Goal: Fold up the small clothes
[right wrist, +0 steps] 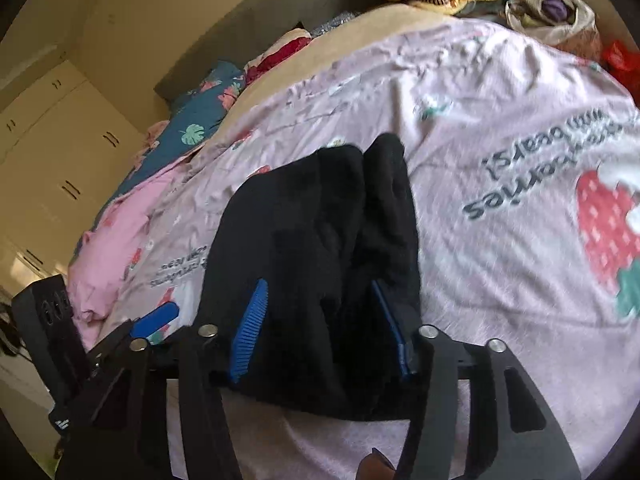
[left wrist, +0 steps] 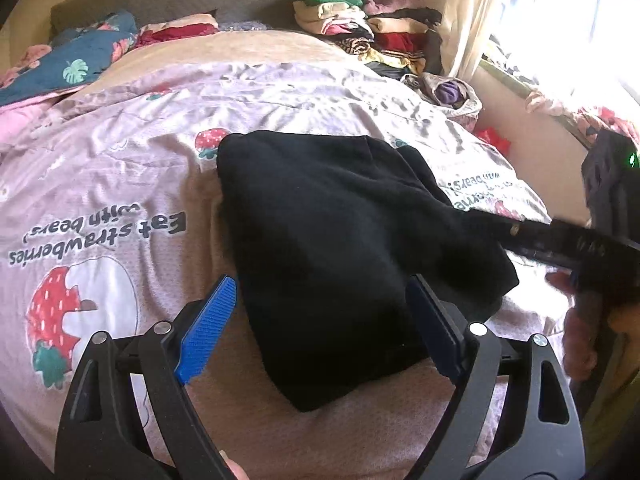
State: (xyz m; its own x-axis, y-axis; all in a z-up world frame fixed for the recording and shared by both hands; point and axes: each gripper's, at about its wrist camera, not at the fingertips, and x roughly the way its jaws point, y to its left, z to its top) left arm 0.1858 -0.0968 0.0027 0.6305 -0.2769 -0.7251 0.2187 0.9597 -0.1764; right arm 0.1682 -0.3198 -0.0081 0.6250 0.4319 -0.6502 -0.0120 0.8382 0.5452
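Note:
A black garment (left wrist: 340,248) lies folded in a thick bundle on the pink strawberry bedsheet (left wrist: 120,184). My left gripper (left wrist: 320,320) is open, its blue pads either side of the bundle's near end. The right gripper (left wrist: 560,240) comes in from the right at the bundle's right edge. In the right wrist view the black garment (right wrist: 320,240) lies between the blue pads of my right gripper (right wrist: 320,324), which stand apart and look open. The left gripper (right wrist: 156,322) shows at the lower left there.
A pile of folded clothes (left wrist: 360,28) sits at the bed's far right corner, with a bag (left wrist: 448,96) beside it. A blue floral quilt (left wrist: 72,64) and pink bedding (right wrist: 116,240) lie on the far left. A window (left wrist: 568,28) is on the right, wardrobes (right wrist: 52,160) beyond the bed.

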